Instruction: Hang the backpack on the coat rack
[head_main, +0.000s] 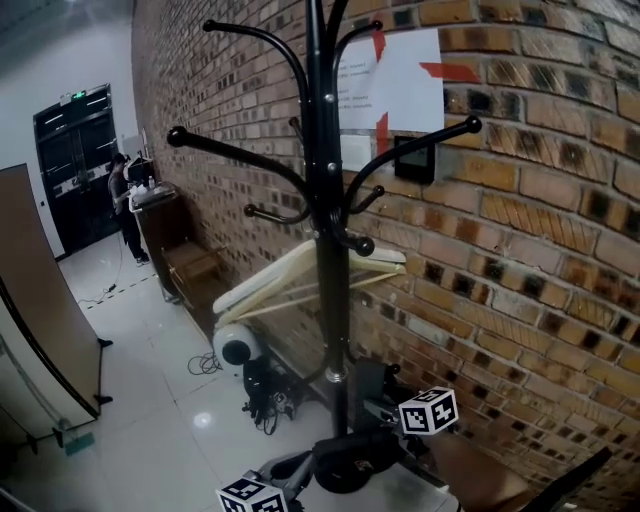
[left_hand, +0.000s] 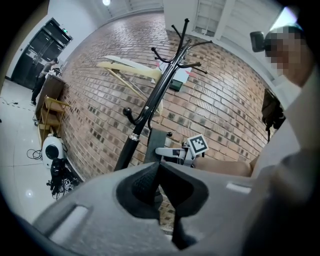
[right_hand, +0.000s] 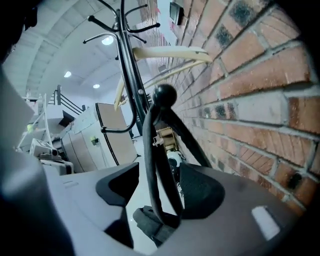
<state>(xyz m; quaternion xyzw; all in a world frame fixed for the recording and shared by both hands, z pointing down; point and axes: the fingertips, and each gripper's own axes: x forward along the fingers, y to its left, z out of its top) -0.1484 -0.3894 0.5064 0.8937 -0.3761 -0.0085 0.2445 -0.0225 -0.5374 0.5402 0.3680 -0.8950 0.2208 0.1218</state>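
backpack strap (right_hand: 147, 160) sits, seemingly untouched, between the wide-open right hand-held gripper (right_hand: 160, 187).

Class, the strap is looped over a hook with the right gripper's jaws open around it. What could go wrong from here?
1. The strap hangs right at the ball tip of the hook, so it may slip off.
2. It runs between the open jaws of the right gripper, so pulling back could snag it and lift it off.

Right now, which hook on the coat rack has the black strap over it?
The low, short, ball-tipped hook in the right gripper view: the black strap loops over it, while the longer upper hooks carry none.
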